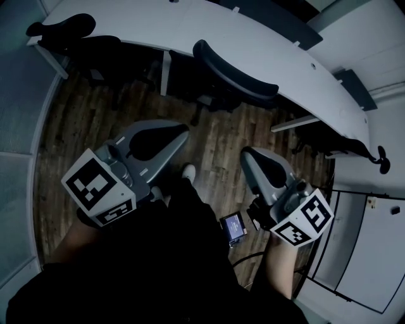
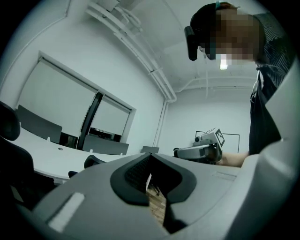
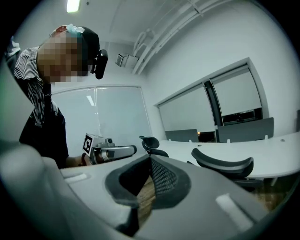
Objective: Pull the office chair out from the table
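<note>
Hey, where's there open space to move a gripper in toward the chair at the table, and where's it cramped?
Open: the wood floor between the office chair and the left gripper and right gripper, both shut and empty. Cramped: under the table, where the chair sits between the white leg and another support.

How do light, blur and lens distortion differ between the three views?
Head view: dim and bluish, the floor dark, the white table bowed by the wide lens. Left gripper view: round fisheye with black corners, the left gripper large and soft up close. Right gripper view: same fisheye, brighter; a ceiling lamp glares.
</note>
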Available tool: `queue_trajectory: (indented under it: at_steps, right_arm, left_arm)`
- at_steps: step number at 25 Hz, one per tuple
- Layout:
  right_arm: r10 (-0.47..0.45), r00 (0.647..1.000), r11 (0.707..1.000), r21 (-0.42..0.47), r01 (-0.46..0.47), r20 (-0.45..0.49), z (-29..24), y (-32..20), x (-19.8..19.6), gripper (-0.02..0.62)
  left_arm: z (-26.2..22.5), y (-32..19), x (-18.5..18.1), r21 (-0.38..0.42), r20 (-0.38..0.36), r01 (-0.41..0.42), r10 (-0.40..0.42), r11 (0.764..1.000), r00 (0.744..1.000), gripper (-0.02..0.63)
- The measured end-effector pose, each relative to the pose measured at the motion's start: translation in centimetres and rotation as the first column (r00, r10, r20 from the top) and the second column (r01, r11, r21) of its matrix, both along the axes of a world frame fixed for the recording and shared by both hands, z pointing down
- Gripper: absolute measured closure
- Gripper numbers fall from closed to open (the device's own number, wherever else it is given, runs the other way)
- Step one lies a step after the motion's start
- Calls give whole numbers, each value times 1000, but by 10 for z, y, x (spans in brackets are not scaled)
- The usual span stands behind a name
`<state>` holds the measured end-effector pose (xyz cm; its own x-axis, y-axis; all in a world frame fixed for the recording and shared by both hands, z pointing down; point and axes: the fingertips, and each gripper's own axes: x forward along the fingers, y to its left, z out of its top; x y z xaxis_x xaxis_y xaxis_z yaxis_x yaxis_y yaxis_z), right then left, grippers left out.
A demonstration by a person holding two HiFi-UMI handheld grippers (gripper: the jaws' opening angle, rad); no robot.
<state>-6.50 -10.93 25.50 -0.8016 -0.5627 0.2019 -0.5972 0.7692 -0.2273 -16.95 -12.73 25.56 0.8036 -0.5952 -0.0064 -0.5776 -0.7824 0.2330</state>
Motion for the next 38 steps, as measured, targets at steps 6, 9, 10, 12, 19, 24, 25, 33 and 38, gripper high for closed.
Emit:
queue_trajectory:
  at_steps: [6, 9, 10, 12, 19, 24, 25, 33, 38]
  right_arm:
    - [-33, 999, 999, 12, 33, 9, -5, -26, -5, 594]
    - [-49, 999, 998, 28, 49, 11, -10, -46, -7, 594]
    - [-53, 999, 998, 32, 53, 10, -10, -52, -7, 594]
    - [-59, 998, 998, 37, 59, 14, -12, -64, -5, 594]
    - [-69, 997, 997, 48, 68, 23, -21, -112, 20, 594]
    - [-77, 997, 996, 55, 76, 31, -21, -139, 49, 594]
    - [-83, 996, 995, 53, 81, 35, -20, -143, 54, 594]
    - [-148, 988, 988, 46, 146, 40, -7, -185, 86, 594]
    - [-158, 985, 987, 30, 157, 71, -4, -216, 116, 594]
  left_arm:
    - [-6, -18, 0, 15, -6, 3, -3, 1000, 1000, 603]
    - [-19, -32, 7, 43, -34, -8, 9, 999, 999, 603]
    - [-21, -38, 9, 52, -34, -11, 13, 999, 999, 603]
    - [-25, -49, 15, 67, -26, -17, 19, 998, 999, 603]
    - [-34, -98, 48, 75, 2, -46, 46, 996, 999, 603]
    - [-38, -125, 82, 98, 14, -62, 61, 993, 998, 603]
    - [-38, -130, 91, 107, 23, -63, 61, 992, 998, 603]
    - [-21, -172, 148, 50, 123, -77, 70, 996, 990, 603]
    - [-13, -212, 157, 62, 221, 23, -36, 998, 975, 603]
